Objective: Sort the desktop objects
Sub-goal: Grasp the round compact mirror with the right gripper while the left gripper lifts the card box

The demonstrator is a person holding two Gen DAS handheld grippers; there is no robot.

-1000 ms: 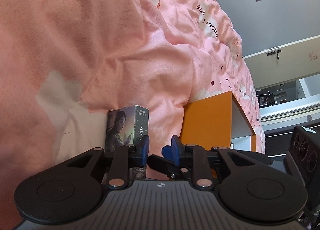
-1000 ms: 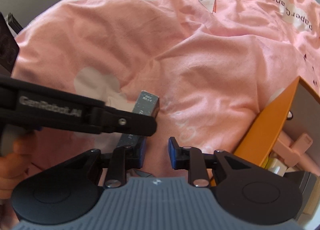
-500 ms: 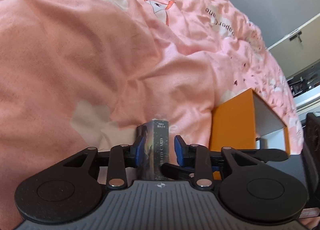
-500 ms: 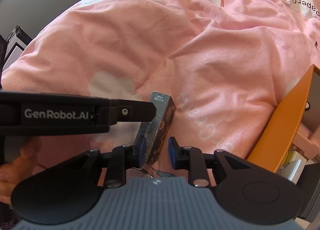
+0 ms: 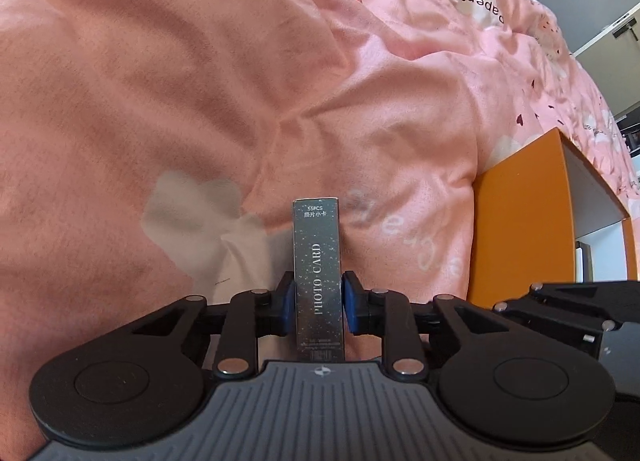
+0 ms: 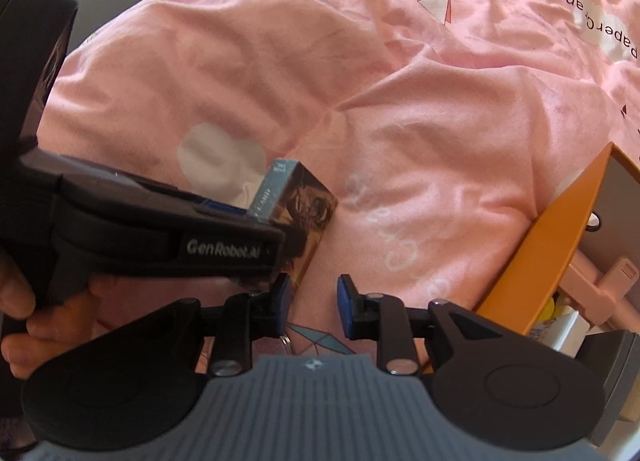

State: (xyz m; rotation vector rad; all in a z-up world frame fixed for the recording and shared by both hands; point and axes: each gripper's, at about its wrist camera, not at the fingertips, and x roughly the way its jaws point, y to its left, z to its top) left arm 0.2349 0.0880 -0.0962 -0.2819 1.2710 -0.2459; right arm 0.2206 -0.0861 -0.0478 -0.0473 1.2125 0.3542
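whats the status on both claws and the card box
Left claw closing on card box. Right claw open, empty. Orange bin beside, path clear.

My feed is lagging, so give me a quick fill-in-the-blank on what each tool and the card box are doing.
1. The left tool is closing on the ____ box.
2. The right tool holds ____.
3. The bedding under the box is ____ in colour.
4. The orange bin stands to the box's ____.

Missing: photo card; nothing; pink; right
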